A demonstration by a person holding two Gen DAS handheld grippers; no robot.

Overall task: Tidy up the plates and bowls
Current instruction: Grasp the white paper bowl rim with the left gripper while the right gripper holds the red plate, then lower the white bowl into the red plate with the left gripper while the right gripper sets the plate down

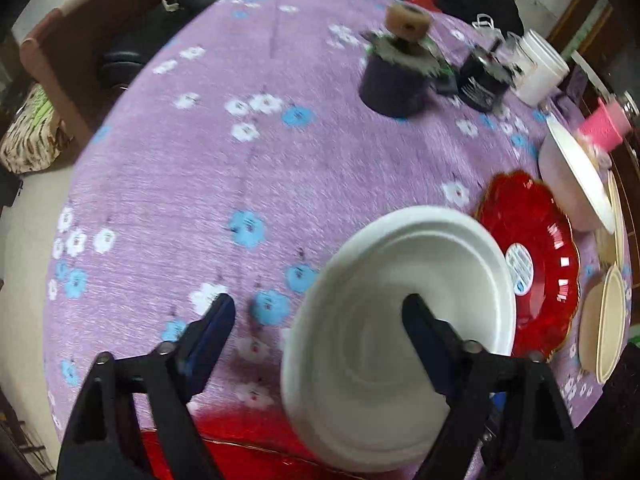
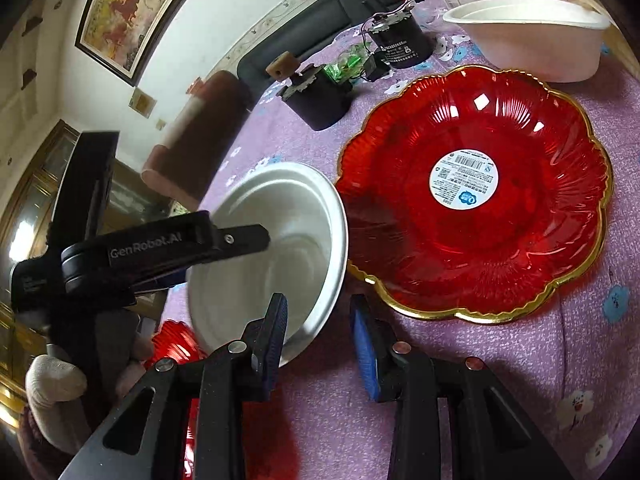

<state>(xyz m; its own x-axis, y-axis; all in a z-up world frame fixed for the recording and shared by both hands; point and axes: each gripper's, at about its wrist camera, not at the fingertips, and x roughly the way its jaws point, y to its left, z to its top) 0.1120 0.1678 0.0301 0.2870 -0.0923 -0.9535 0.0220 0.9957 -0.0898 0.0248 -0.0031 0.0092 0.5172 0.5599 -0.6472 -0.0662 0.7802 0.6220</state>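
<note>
The left tongs point(image 1: 318, 312) stand wide apart around a white bowl point(image 1: 400, 280): one finger reaches inside the bowl, the other stays outside, clear of its wall, over the purple flowered cloth of the table point(image 1: 240, 160). The bowl is tilted on its side, its opening turned toward the right tongs. Whether it rests on the table or hangs on the inner finger cannot be told. In the right wrist view the same bowl point(image 2: 280, 248) sits just left of a red glass plate point(image 2: 480, 200) with a scalloped gold rim and a round white sticker at its centre; the bowl's edge is close to the plate's rim, and the left tongs point(image 2: 256, 240) enter it from the left.

The right tongs point(image 2: 320, 320) are parted and grip nothing, low over the cloth in front of the bowl and plate.

Behind the red plate stands a larger white bowl point(image 2: 532, 36). Farther back are a dark round pot point(image 2: 320, 100) and a black can point(image 2: 400, 46). Another red plate point(image 1: 240, 452) shows at the table's near edge, under the left tongs.
</note>
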